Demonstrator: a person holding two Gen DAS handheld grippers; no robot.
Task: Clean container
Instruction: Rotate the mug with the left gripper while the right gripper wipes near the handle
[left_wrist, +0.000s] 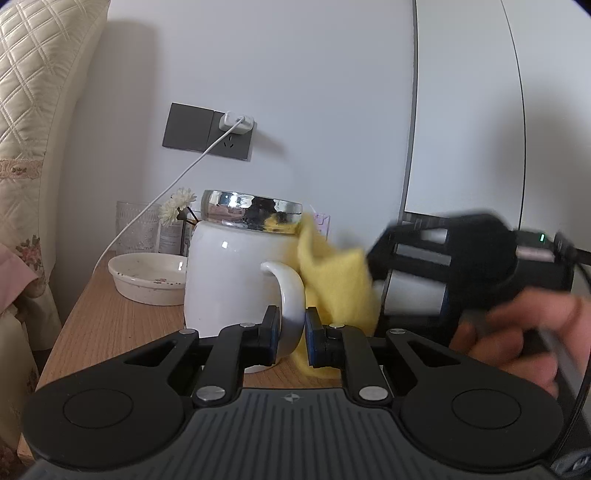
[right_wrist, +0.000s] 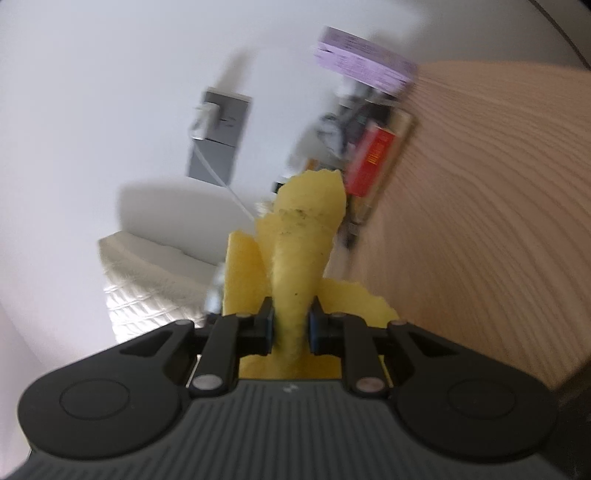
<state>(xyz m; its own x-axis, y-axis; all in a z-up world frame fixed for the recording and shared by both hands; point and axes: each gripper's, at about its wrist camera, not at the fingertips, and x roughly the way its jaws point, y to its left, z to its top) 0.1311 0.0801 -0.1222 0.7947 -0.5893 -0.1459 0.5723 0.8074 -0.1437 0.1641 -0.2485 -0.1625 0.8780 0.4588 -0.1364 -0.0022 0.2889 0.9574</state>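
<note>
A white ceramic mug (left_wrist: 229, 273) with a shiny silver lid (left_wrist: 251, 212) stands on the wooden table (left_wrist: 110, 317). My left gripper (left_wrist: 291, 332) is shut on the mug's handle (left_wrist: 291, 291). My right gripper (right_wrist: 291, 325) is shut on a yellow cloth (right_wrist: 303, 243). In the left wrist view the right gripper's body and the hand holding it are blurred at the right, and the cloth (left_wrist: 336, 280) touches the mug's right side and the lid's edge. The right wrist view is tilted and blurred.
A shallow white dish (left_wrist: 147, 277), a patterned glass (left_wrist: 136, 225) and white flowers (left_wrist: 177, 205) stand behind the mug. A charger (left_wrist: 236, 122) is plugged into a grey wall socket, with its cable hanging down. A purple box (right_wrist: 362, 62) and red box (right_wrist: 373, 158) sit on the table. Bedding lies left.
</note>
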